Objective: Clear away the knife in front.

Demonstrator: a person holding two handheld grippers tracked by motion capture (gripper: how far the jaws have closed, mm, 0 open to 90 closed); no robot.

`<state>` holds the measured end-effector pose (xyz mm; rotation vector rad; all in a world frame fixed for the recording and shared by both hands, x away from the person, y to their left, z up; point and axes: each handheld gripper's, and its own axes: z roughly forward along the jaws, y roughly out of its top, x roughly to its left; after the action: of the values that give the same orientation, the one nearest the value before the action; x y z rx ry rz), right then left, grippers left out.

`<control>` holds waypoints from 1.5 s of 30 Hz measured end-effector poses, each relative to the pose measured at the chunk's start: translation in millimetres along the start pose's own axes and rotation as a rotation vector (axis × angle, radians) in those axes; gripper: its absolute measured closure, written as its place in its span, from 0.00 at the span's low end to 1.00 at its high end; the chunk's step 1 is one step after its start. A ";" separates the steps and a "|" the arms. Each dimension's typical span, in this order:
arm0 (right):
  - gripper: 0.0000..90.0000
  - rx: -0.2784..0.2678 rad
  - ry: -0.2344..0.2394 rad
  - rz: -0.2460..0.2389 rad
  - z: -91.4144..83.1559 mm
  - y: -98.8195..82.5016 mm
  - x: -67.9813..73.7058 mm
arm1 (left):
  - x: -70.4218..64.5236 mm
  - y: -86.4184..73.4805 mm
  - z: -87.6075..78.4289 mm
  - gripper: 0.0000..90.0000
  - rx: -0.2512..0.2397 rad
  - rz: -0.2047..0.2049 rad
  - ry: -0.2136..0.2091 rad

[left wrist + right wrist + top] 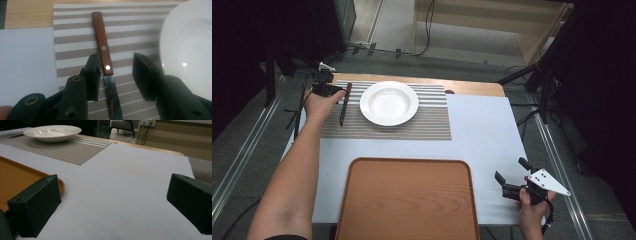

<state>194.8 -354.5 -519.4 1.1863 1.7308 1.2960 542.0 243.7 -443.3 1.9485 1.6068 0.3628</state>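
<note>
- Knife (104,53) lies flat on the striped mat (75,32), just left of the white plate (190,45); long axis runs front to back, wooden handle toward the far table edge, blade toward the person.
- Left gripper (116,76): jaws half open, astride the handle-blade joint; one pad is just beside the knife, the other clear of it.
- High view adds the tray (407,200) near the front edge.
- Right gripper (510,176): jaws wide, empty, over bare table (130,182).
</note>
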 end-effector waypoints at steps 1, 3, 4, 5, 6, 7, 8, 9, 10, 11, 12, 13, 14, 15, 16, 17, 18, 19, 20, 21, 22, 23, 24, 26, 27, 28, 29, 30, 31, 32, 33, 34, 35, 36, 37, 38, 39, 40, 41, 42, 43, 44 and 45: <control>0.00 0.000 0.000 0.000 0.0 0.0 0.0 | 0.0 0.6 1.8 0.64 0.006 0.003 0.008; 0.00 -0.001 0.001 0.001 0.1 0.0 -0.2 | 0.8 1.9 8.1 0.68 0.037 -0.003 0.028; 0.00 0.000 0.001 0.002 0.2 0.0 -0.2 | 1.4 2.1 9.8 0.68 0.041 -0.004 0.030; 0.00 0.000 0.000 0.001 0.2 0.0 -0.2 | 1.4 2.1 9.8 0.68 0.041 -0.004 0.030; 0.00 0.001 0.000 0.000 0.3 0.0 -0.3 | 1.6 2.2 11.5 0.69 0.044 -0.007 0.029; 0.00 0.001 0.000 0.000 0.3 0.0 -0.3 | 1.5 2.0 13.4 0.69 0.045 -0.011 0.030; 0.00 0.001 0.000 -0.002 0.5 0.0 -0.2 | 1.4 1.9 15.0 0.70 0.051 -0.009 0.029; 0.00 0.001 0.000 -0.003 0.5 0.0 -0.1 | 0.1 1.0 18.6 0.70 0.054 -0.008 0.028; 0.00 0.001 0.000 -0.003 0.5 0.0 -0.1 | 0.1 1.0 18.6 0.70 0.054 -0.008 0.028; 0.00 0.002 0.000 -0.004 0.6 -0.1 -0.2 | -0.9 0.3 20.4 0.70 0.056 -0.007 0.032; 0.00 0.002 -0.002 -0.002 0.7 0.0 -0.1 | -1.8 -0.2 22.3 0.71 0.062 -0.002 0.037; 0.00 0.002 -0.002 -0.002 0.7 0.0 -0.1 | -2.8 -1.0 24.4 0.71 0.067 0.002 0.048; 0.00 0.003 -0.002 -0.002 0.6 0.0 -0.1 | -3.3 -1.6 26.2 0.72 0.073 0.003 0.061; 0.00 0.002 -0.002 -0.002 0.7 0.0 -0.1 | -3.6 -2.2 27.7 0.72 0.076 -0.002 0.068; 0.00 0.003 -0.003 -0.002 0.7 -0.1 0.0 | -3.8 -2.7 29.1 0.73 0.074 -0.007 0.068; 0.00 0.003 -0.003 -0.002 0.7 -0.1 0.0 | -4.1 -3.2 30.3 0.73 0.072 -0.009 0.072; 0.00 0.003 -0.004 -0.002 0.7 -0.1 -0.1 | -4.5 -3.5 31.2 0.74 0.074 -0.009 0.078; 0.00 0.003 -0.004 -0.002 0.7 0.0 0.0 | -5.0 -3.8 32.3 0.74 0.074 -0.010 0.079; 0.00 0.003 -0.004 -0.002 0.7 0.0 0.0 | -5.6 -4.3 33.6 0.74 0.071 -0.014 0.079; 0.00 0.003 -0.003 -0.002 0.7 0.0 0.0 | -6.1 -4.7 34.5 0.75 0.075 -0.014 0.086; 0.00 0.003 -0.004 -0.002 0.7 0.0 0.0 | -6.7 -5.2 35.7 0.76 0.075 -0.014 0.094; 0.00 0.004 -0.004 -0.002 0.8 0.0 0.1 | -7.1 -5.7 36.5 0.76 0.079 -0.009 0.101; 0.00 0.004 -0.004 -0.002 0.8 0.0 0.0 | -7.7 -6.7 37.4 0.76 0.073 0.002 0.113; 0.00 0.004 -0.005 -0.002 0.8 -0.1 0.1 | -10.2 -7.7 38.2 0.81 0.063 0.015 0.138; 0.00 0.004 -0.005 -0.002 0.8 -0.1 0.1 | -11.2 -7.9 38.6 0.81 0.066 0.030 0.149; 0.00 0.004 -0.005 -0.002 0.8 -0.1 0.1 | -12.0 -8.1 38.7 0.82 0.067 0.042 0.156; 0.00 0.004 -0.005 -0.002 0.8 0.0 0.1 | -12.0 -8.0 38.7 0.83 0.066 0.042 0.159; 0.00 0.004 -0.005 -0.001 0.9 -0.1 0.1 | -11.4 -7.9 38.4 0.85 0.067 0.041 0.156; 0.00 0.005 -0.006 -0.001 1.0 -0.1 0.2 | -11.1 -8.0 38.1 0.85 0.069 0.041 0.154; 0.00 0.005 -0.005 -0.002 1.0 -0.1 0.1 | -11.2 -8.2 37.9 0.85 0.069 0.043 0.155; 0.00 0.005 -0.005 -0.002 1.0 -0.1 0.1 | -11.6 -8.7 37.6 0.85 0.069 0.053 0.157; 0.00 0.004 -0.005 -0.001 1.0 -0.1 0.0 | -12.3 -9.7 37.3 0.85 0.066 0.070 0.158; 0.00 0.005 -0.004 -0.001 1.0 -0.1 -0.1 | -12.7 -10.9 36.9 0.85 0.064 0.080 0.160; 0.00 0.005 -0.004 0.000 1.1 -0.1 -0.1 | -12.8 -12.0 36.5 0.85 0.059 0.080 0.158; 0.00 0.006 -0.004 0.000 1.1 -0.1 -0.1 | -12.8 -13.0 35.8 0.85 0.056 0.081 0.156; 0.00 0.007 -0.006 0.001 1.5 0.0 0.2 | -13.0 -13.7 35.1 0.85 0.057 0.083 0.150; 0.00 0.007 -0.006 0.001 1.5 0.0 0.2 | -13.1 -14.4 34.3 0.85 0.056 0.087 0.146; 0.00 0.009 -0.006 0.000 1.6 0.0 0.4 | -13.4 -15.0 32.8 0.85 0.054 0.089 0.140; 0.00 0.009 -0.006 0.000 1.6 0.0 0.4 | -13.6 -15.5 31.0 0.85 0.046 0.084 0.132; 0.00 0.009 -0.007 0.000 1.6 0.0 0.5 | -13.4 -16.1 29.1 0.85 0.040 0.080 0.121; 0.00 0.009 -0.007 0.000 1.7 0.1 0.5 | -13.5 -16.8 27.4 0.85 0.036 0.077 0.114; 0.00 0.009 -0.007 0.000 1.6 0.1 0.5 | -13.7 -17.5 25.7 0.85 0.036 0.080 0.107; 0.00 0.007 -0.005 -0.001 1.6 0.1 0.4 | -14.3 -18.4 24.0 0.85 0.032 0.083 0.105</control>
<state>196.1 -353.6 -519.8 1.1921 1.7337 1.2862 537.0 225.6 -471.0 2.0554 1.6091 0.4829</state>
